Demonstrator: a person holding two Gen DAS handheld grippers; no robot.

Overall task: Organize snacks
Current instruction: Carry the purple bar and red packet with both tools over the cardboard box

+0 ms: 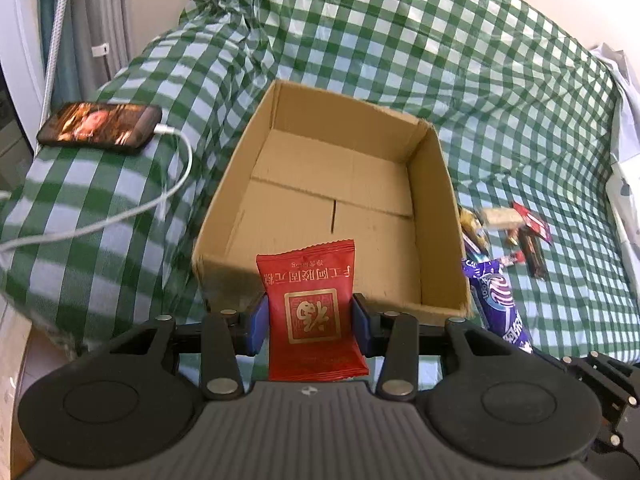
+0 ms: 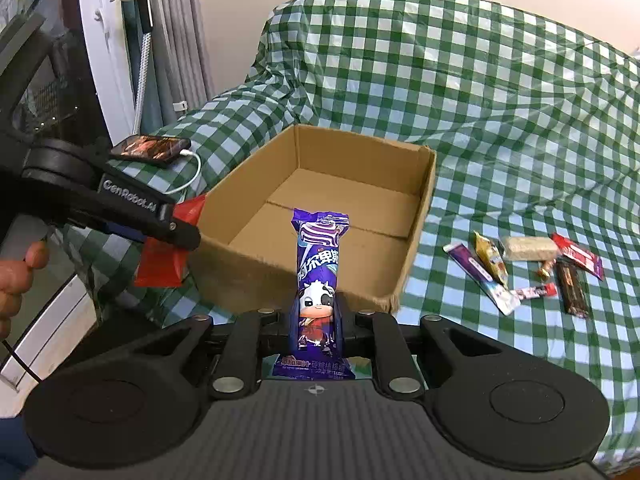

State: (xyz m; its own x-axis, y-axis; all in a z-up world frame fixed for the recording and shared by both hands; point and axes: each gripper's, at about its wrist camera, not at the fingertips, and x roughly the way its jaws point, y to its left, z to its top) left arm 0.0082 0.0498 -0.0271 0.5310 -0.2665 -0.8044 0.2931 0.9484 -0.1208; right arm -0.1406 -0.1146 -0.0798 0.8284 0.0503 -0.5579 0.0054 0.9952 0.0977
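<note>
My left gripper (image 1: 310,320) is shut on a red snack packet (image 1: 310,300) with gold print, held upright just before the near wall of an open cardboard box (image 1: 434,200). The box holds nothing. My right gripper (image 2: 318,316) is shut on a purple snack bar (image 2: 318,272) with a cartoon cow, also close to the near wall of the box (image 2: 424,196). In the right wrist view the left gripper (image 2: 182,232) shows at the left with the red packet (image 2: 160,266). In the left wrist view the purple bar (image 1: 500,300) shows beside the box's right corner.
Several small snacks (image 2: 528,268) lie on the green checked cloth (image 2: 500,100) right of the box. A phone (image 1: 100,124) with a white cable (image 1: 176,184) rests left of the box. A hand (image 2: 16,276) grips the left gripper's handle. Curtains hang at the far left.
</note>
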